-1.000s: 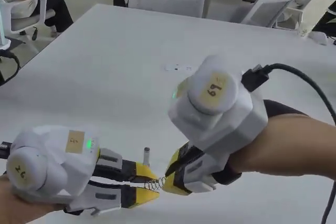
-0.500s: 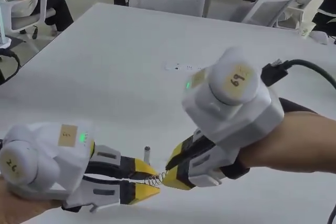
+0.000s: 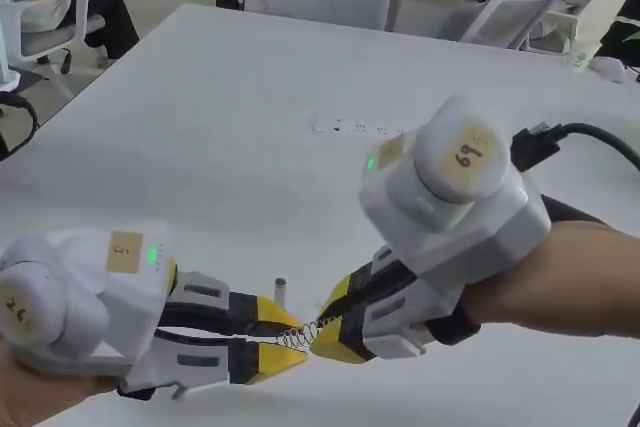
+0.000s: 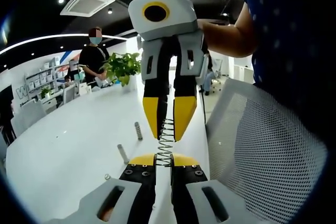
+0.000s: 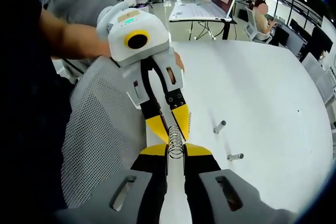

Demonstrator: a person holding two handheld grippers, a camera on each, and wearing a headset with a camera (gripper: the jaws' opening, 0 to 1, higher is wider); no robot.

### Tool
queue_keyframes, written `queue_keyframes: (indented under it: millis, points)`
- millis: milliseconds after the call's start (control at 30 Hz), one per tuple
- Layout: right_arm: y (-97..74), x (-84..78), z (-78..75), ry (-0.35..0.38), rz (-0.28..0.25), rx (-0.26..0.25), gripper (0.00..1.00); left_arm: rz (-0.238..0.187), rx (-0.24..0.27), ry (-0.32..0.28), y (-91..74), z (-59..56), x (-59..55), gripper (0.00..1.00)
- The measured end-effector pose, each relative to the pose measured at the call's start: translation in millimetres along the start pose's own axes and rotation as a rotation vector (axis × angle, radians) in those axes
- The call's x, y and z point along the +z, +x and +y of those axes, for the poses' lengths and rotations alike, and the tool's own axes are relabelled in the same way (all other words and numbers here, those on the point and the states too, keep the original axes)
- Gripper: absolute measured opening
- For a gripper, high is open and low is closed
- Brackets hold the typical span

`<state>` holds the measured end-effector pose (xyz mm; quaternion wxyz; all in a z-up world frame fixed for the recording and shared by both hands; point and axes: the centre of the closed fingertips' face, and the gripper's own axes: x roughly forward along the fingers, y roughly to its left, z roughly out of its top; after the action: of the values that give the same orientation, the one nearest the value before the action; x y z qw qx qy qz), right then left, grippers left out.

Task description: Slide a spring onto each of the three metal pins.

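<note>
White plastic, yellow tips, bright wire

The left hand-held gripper (image 3: 292,344) and right hand-held gripper (image 3: 322,332) have matt white plastic shells, black jaw frames and smooth yellow tips. Tan, paper-like labels (image 3: 470,154) sit on their round caps. The spring (image 3: 305,335) is thin, shiny metal wire, and the pin (image 3: 280,292) is a duller grey metal. The desk (image 3: 250,127) is smooth, matt white. A black cable (image 3: 600,137) looks rubbery, and the chair back (image 4: 262,140) is pale open mesh.
</note>
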<state>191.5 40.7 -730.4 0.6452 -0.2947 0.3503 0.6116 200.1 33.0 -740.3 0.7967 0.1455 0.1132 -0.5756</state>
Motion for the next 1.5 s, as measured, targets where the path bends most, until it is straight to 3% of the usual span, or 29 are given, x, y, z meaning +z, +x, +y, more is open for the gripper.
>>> queue_keyframes:
  millis: [200,500,600,700,1200,1333,1500]
  points:
    - [-0.3,3.9,-0.8,-0.006,0.012,0.001,0.08,0.003,0.002,-0.001,0.0,1.4,0.6,0.02]
    - [0.8,9.9,-0.5,0.000,-0.013,0.012,0.08,0.000,0.007,-0.012,-0.5,2.3,0.3,0.02]
    - [3.4,9.8,-0.4,0.005,-0.019,0.014,0.09,-0.025,0.008,-0.027,-0.6,3.5,5.5,0.02]
    - [5.0,8.3,-0.4,0.002,-0.011,0.011,0.09,-0.019,0.005,-0.021,1.2,2.7,5.4,0.02]
    - [-0.2,18.8,-4.3,0.026,-0.079,0.007,0.09,-0.062,0.017,-0.064,-3.2,8.3,9.6,0.02]
    - [-1.5,20.1,-7.9,0.007,-0.080,-0.008,0.10,-0.082,0.029,-0.071,-4.2,9.9,14.0,0.02]
    - [-1.8,17.6,-7.7,0.008,-0.074,-0.004,0.11,-0.077,0.036,-0.070,-3.9,9.9,13.3,0.02]
